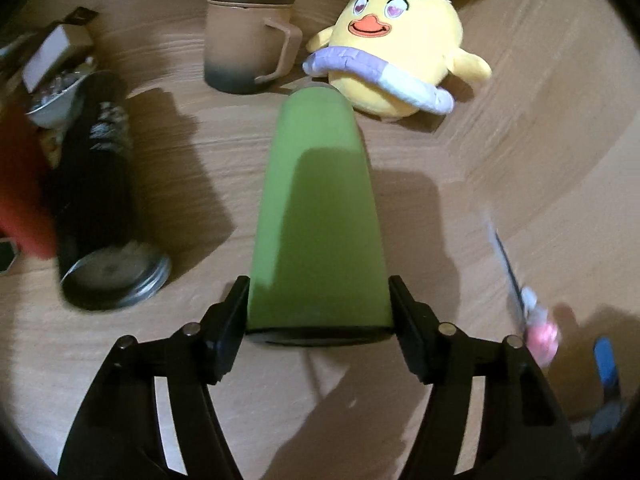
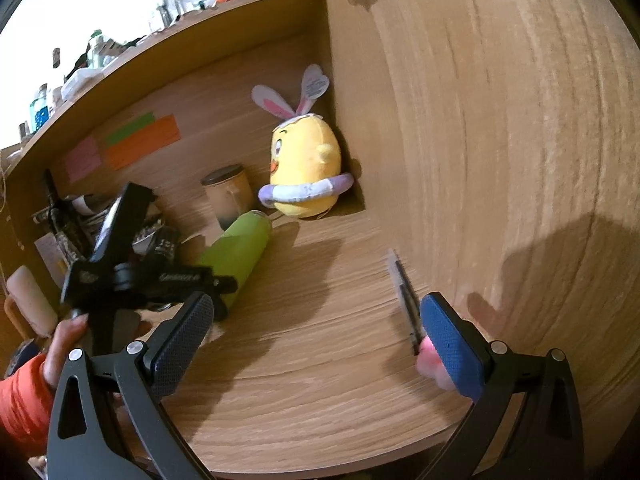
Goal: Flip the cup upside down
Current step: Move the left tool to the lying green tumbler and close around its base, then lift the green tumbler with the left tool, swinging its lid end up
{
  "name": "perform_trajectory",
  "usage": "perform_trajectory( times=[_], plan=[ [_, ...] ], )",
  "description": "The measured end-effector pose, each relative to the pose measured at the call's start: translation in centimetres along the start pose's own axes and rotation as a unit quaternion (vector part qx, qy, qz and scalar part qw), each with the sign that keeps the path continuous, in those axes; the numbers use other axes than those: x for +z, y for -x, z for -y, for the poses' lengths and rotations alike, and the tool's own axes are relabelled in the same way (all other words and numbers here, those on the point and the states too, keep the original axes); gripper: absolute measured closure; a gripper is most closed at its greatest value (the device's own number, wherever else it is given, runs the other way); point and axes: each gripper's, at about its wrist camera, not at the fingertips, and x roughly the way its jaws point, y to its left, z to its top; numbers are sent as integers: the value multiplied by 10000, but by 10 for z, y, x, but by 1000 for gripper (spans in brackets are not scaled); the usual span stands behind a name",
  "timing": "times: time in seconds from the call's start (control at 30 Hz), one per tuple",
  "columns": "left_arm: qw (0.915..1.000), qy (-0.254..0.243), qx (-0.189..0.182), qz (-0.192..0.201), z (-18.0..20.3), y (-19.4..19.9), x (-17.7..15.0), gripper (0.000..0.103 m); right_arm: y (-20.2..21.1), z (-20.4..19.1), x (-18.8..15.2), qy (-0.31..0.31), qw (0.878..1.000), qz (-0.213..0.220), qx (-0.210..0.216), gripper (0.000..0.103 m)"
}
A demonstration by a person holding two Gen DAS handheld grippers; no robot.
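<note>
Green cup (image 1: 316, 208) is lying tilted mid-flip over the table (image 1: 500, 152), and we're pinching its base end with the left gripper (image 1: 318, 312) jaws. We're advising a firm squeeze and slow rotation to stop slip. Right gripper (image 2: 320, 344) jaws are spread, holding nothing. We're counting one green cup, one lidded mug (image 1: 248, 40), one plush chick (image 1: 400, 48), one black bottle (image 1: 100, 200).

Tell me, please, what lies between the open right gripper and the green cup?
Only bare wooden desk lies between the right gripper and the green cup, which the left gripper grips; the right wrist view shows it.
</note>
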Motion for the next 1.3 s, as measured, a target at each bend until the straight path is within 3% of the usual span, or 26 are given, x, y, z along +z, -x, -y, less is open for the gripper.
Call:
perform_trajectory(
  times=[0.43,0.73,0.83,0.93,1.1,1.3],
  plan=[
    [9962,-793,328,162,-12,56,-88,37,3,-47,-18,346,9989,-146,277,0],
    [9963,-710,332,356,-28,92,-129,37,19,-84,-39,529,9971,-193,509,0],
    [9974,-644,101,309,-34,99,-133,37,23,-95,-46,566,9964,-232,583,0],
    [9961,-613,-28,635,-42,124,-140,37,29,-107,-53,659,9954,-266,642,0],
    [9882,-505,284,1421,-73,174,-146,37,26,-142,-67,908,9922,-349,774,0],
    [9826,-2,646,1744,-131,192,-144,37,-1,-207,-94,1326,9873,-468,739,0]
  ],
)
